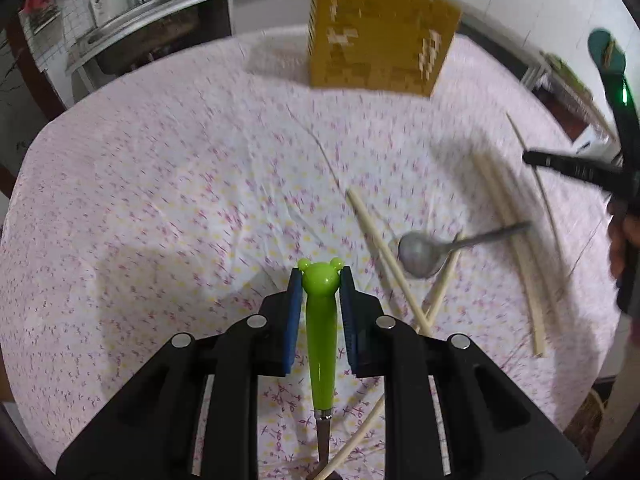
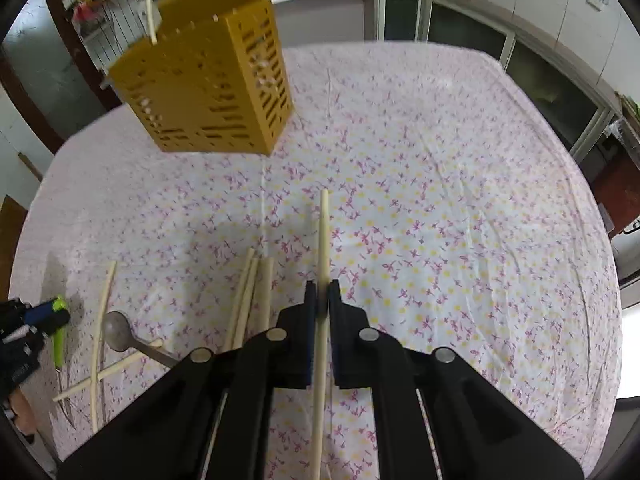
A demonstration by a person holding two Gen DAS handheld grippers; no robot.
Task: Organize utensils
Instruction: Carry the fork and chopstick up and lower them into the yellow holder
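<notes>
- My left hand-held gripper [image 1: 320,280] clamps the green bear-headed utensil [image 1: 319,320] by its glossy plastic handle, so the metal end trails behind.
- My right hand-held gripper [image 2: 321,296] pinches a pale chopstick [image 2: 323,240] mid-shaft, tip toward 12 o'clock.
- The slotted yellow utensil holder [image 2: 204,84] stands at 11 o'clock, probably the destination.
- A dull metal spoon [image 1: 420,256] and loose chopsticks [image 1: 516,240] lie on the floral-clothed bench [image 1: 160,200].

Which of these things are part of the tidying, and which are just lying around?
Part of the job:
- yellow utensil holder
- green-handled utensil
- chopstick in the right hand-held gripper
- loose chopsticks
- metal spoon

Just there:
- floral tablecloth
- kitchen cabinets
</notes>
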